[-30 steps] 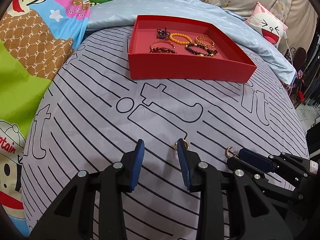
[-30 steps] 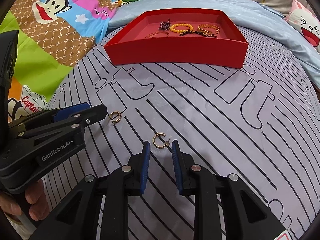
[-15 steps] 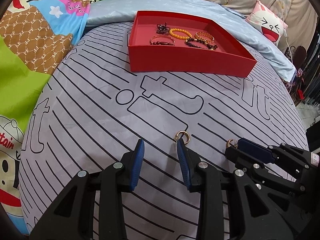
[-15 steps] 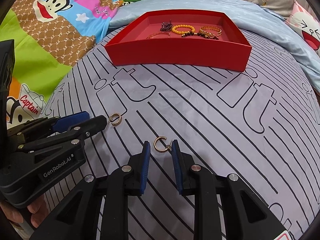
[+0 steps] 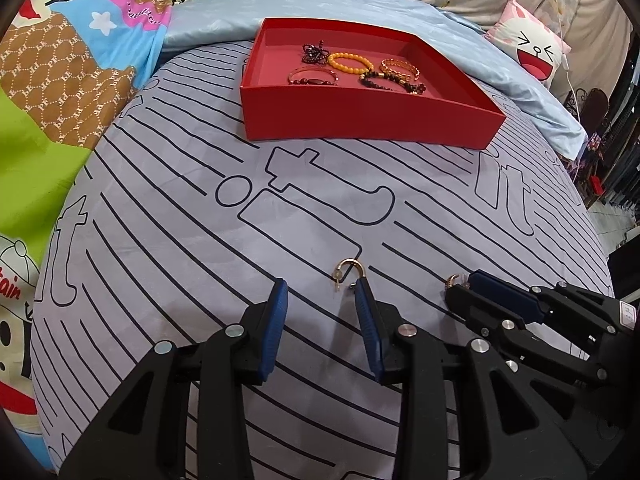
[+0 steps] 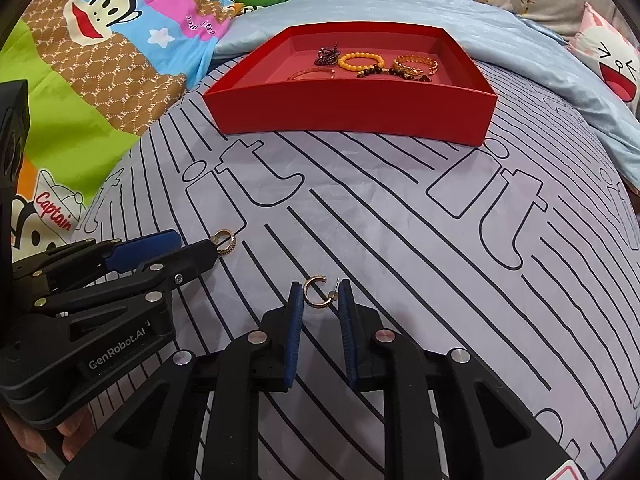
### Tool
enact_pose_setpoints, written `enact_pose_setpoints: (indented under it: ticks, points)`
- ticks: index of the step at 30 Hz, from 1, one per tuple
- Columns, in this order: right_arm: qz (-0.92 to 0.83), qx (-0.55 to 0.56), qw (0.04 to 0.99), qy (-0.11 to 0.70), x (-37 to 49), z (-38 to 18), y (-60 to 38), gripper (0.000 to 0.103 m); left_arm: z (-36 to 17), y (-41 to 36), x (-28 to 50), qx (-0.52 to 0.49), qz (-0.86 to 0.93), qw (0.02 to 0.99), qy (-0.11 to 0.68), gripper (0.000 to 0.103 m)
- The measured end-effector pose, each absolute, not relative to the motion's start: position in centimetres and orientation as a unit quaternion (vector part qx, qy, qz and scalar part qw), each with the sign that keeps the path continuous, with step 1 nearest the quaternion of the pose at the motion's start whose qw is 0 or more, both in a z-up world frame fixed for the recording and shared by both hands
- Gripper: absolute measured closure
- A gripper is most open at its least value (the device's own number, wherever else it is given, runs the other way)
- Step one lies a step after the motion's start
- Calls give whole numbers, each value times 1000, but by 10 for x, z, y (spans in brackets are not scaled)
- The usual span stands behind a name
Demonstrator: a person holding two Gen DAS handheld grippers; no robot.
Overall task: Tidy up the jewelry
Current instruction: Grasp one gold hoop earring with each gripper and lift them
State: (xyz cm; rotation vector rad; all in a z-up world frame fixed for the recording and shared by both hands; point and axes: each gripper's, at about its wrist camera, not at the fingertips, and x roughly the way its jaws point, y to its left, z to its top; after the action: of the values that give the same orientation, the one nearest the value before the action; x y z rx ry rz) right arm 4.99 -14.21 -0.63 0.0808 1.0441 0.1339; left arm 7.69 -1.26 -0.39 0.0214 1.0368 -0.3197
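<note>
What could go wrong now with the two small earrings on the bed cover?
1. The right tool has just been closing around the gold hoop earring; its pads do not seem to press it yet. The thin hoop might slip out or sink into the soft striped bed cover.
2. The second earring lies at the tip of one left tool finger, not centred, so closing may push it away.
3. The red tray is far off; a weak grip could drop an earring.
</note>
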Motion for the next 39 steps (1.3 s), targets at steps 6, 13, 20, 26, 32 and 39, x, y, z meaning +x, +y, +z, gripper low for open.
enact_pose_setpoints:
  ticks: [6, 13, 20, 26, 32, 39]
  points:
    - [60, 45, 864, 498, 49, -6, -148, 86, -6, -20, 77, 14, -157, 857, 491, 69]
    - [59, 46, 864, 498, 49, -6, -148, 86, -6, -25, 80, 18, -158, 859, 487, 70]
    - [59, 46, 864, 497, 49, -6, -148, 86, -6, -28, 80, 22, -160, 860, 484, 71]
    - [59, 46, 864, 497, 49, -6, -148, 86, -7, -29, 82, 23, -160, 860, 484, 80]
    - [59, 46, 864, 497, 49, -6, -148, 86, -7, -30, 82, 27, -159, 861, 483, 85]
    - [59, 48, 864, 498, 49, -5, -148, 86, -7, -30, 82, 29, -159, 861, 482, 85]
